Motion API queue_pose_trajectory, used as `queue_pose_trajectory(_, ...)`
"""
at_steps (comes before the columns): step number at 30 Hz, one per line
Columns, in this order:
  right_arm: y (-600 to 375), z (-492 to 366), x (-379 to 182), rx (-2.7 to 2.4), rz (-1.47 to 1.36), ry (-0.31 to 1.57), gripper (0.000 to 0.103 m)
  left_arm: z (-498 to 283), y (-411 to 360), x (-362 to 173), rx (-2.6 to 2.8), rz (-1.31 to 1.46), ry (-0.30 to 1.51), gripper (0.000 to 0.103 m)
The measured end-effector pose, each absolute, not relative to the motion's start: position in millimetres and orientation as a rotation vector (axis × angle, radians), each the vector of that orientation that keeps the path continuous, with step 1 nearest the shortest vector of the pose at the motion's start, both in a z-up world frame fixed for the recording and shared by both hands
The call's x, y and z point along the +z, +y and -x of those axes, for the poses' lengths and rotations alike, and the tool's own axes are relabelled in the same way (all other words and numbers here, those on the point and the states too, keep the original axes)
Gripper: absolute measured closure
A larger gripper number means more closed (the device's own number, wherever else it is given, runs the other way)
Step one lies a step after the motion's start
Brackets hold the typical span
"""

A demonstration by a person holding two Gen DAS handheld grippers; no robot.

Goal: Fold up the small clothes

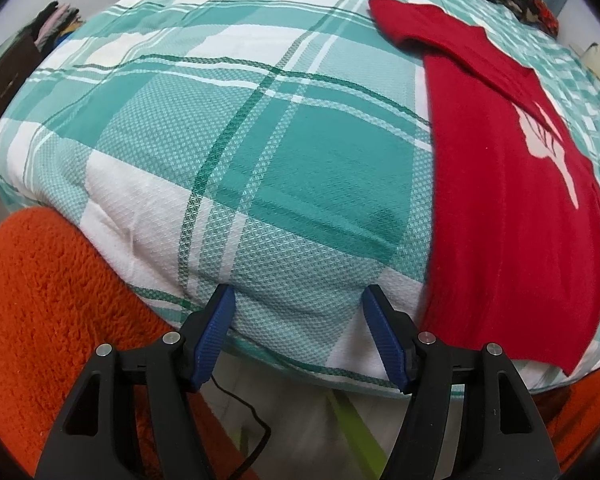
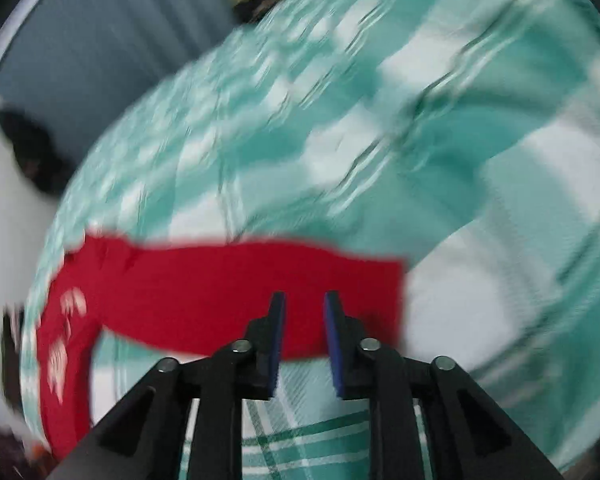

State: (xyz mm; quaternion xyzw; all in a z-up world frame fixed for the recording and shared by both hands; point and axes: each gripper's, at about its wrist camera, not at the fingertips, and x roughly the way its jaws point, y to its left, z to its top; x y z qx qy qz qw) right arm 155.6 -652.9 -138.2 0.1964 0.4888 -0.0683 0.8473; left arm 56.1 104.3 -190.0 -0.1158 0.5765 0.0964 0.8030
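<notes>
Teal-and-white plaid bedspread [image 1: 228, 152] covers the bed and fills both wrist views; an orange shaggy rug [image 1: 52, 312] lies below the bed's near edge, and a dark cable [image 1: 248, 412] trails on the floor.

Task item: one red T-shirt [image 1: 512, 208] with a white print, lying flat on the bedspread. Count: one garment on the bed, two tools. Loose piles of other clothing sit far off at the room's edges, too small to count.

Left tool [image 1: 298, 320]: jaws wide, nothing between them, over the near bed edge. Shirt lies ahead and to its right, close beside the right finger but apart. From here the shirt's long axis runs away from the tool, hem nearest.

Right tool [image 2: 305, 316]: jaws narrow, slightly parted, nothing gripped. View heavily motion-blurred. Shirt [image 2: 220, 300] lies directly ahead and just under the fingertips, its long axis running across the tool's line, left to right.

Judgement: right hand is nearer the shirt; next grasp likely falls to it, at the shirt's near long edge.
</notes>
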Motion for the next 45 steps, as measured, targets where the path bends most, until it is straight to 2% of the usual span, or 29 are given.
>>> queue_pose_trajectory(1, -653, -157, -157, -0.211, -0.351, 1.127, 0.088, -56, 104, -189, 0.205, 0.248, 1.235, 0.034)
queue_pose_trajectory(3, -665, -149, -164, -0.293, -0.356, 1.11, 0.103, -54, 105, -185, 0.203, 0.242, 1.23, 0.034)
queue_pose_trajectory(4, -671, -141, -156, -0.392, -0.359, 1.072, 0.095, -53, 105, -180, 0.21, 0.231, 1.224, 0.034)
queue_pose_trajectory(6, -665, -117, -129, -0.538, -0.343, 0.969, 0.091, -51, 99, -164, 0.215, 0.174, 1.181, 0.034)
queue_pose_trajectory(8, -646, -102, -106, -0.467, -0.339, 0.891, 0.081, -57, 76, -142, 0.154, 0.03, 1.112, 0.033)
queue_pose_trajectory(10, -611, -85, -86, -0.379, -0.293, 0.832, 0.042, -76, 46, -125, 0.037, -0.1, 1.081, 0.033)
queue_pose_trajectory(11, -593, -76, -79, -0.341, -0.279, 0.798, 0.039, -94, 27, -115, -0.044, -0.147, 1.064, 0.033)
queue_pose_trajectory(14, -534, -42, -65, -0.215, -0.25, 0.701, 0.039, -152, -19, -93, -0.207, -0.216, 1.06, 0.032)
queue_pose_trajectory(16, -497, -37, -64, -0.164, -0.209, 0.674, 0.038, -210, -53, -88, -0.342, -0.192, 1.165, 0.03)
queue_pose_trajectory(21, -457, -39, -76, -0.094, -0.133, 0.698, 0.038, -333, -130, -112, -0.281, -0.238, 1.386, 0.034)
queue_pose_trajectory(25, -465, -45, -83, -0.099, -0.168, 0.716, 0.038, -366, -174, -155, -0.211, -0.339, 1.509, 0.034)
queue_pose_trajectory(28, -471, -48, -86, -0.093, -0.189, 0.722, 0.038, -370, -188, -191, -0.095, -0.436, 1.543, 0.034)
queue_pose_trajectory(30, -473, -46, -86, -0.092, -0.195, 0.72, 0.038, -367, -185, -197, -0.068, -0.414, 1.537, 0.034)
queue_pose_trajectory(31, -474, -45, -85, -0.092, -0.199, 0.715, 0.038, -366, -182, -195, -0.066, -0.391, 1.53, 0.036)
queue_pose_trajectory(32, -474, -44, -84, -0.093, -0.201, 0.711, 0.038, -365, -179, -192, -0.075, -0.366, 1.524, 0.048)
queue_pose_trajectory(33, -475, -44, -84, -0.094, -0.203, 0.708, 0.038, -363, -175, -188, -0.092, -0.344, 1.515, 0.077)
queue_pose_trajectory(34, -476, -44, -84, -0.096, -0.206, 0.706, 0.038, -363, -168, -184, -0.089, -0.336, 1.498, 0.093)
queue_pose_trajectory(38, -477, -44, -85, -0.109, -0.219, 0.705, 0.038, -360, -119, -147, -0.129, -0.122, 1.457, 0.095)
queue_pose_trajectory(42, -477, -41, -82, -0.12, -0.207, 0.69, 0.038, -337, 2, -69, -0.158, 0.136, 1.308, 0.095)
queue_pose_trajectory(45, -478, -40, -82, -0.13, -0.214, 0.683, 0.038, -313, 110, -40, -0.06, 0.236, 1.227, 0.095)
